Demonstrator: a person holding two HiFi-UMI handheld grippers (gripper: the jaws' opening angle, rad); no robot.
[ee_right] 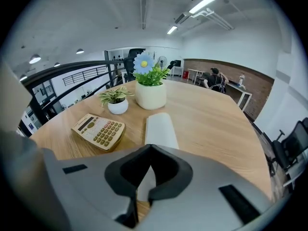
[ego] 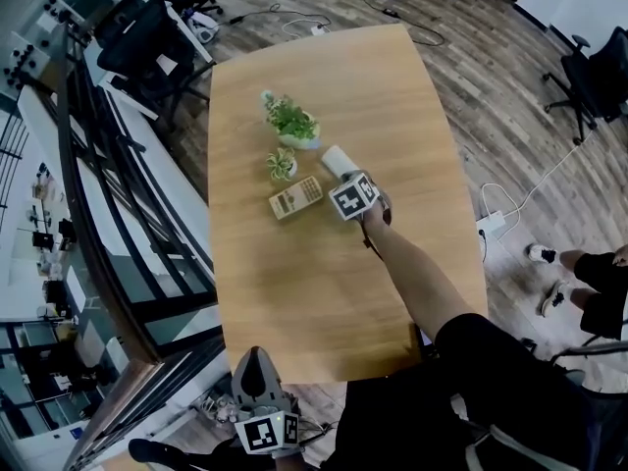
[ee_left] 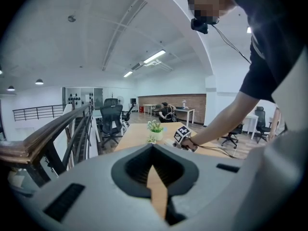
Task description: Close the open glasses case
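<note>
- On the wooden table [ee_right: 216,124], the glasses case [ee_right: 161,129] lay flat with its long side pointing away from me, just in front of the flower pot [ee_right: 150,94]. The calculator [ee_right: 98,130] sat beside it on the left.
- My right gripper [ee_right: 151,148] had its jaws pressed together with nothing in them. The tips hung right over the near end of the case, angled down. Couldn't tell if they actually touched it.
- My left gripper [ee_left: 153,148] was also closed and empty, parked off the near table edge, well away from everything.
- The case looked like a light, hard shell with a smooth, rounded top, so I figured it'd skid on the wood if I poked it sideways.
- Best bet imo was pushing straight down on the lid near its free long edge, not pinching it.
- Honestly the lid looked already down from my angle, but I couldn't see whether it had snapped fully shut.
</note>
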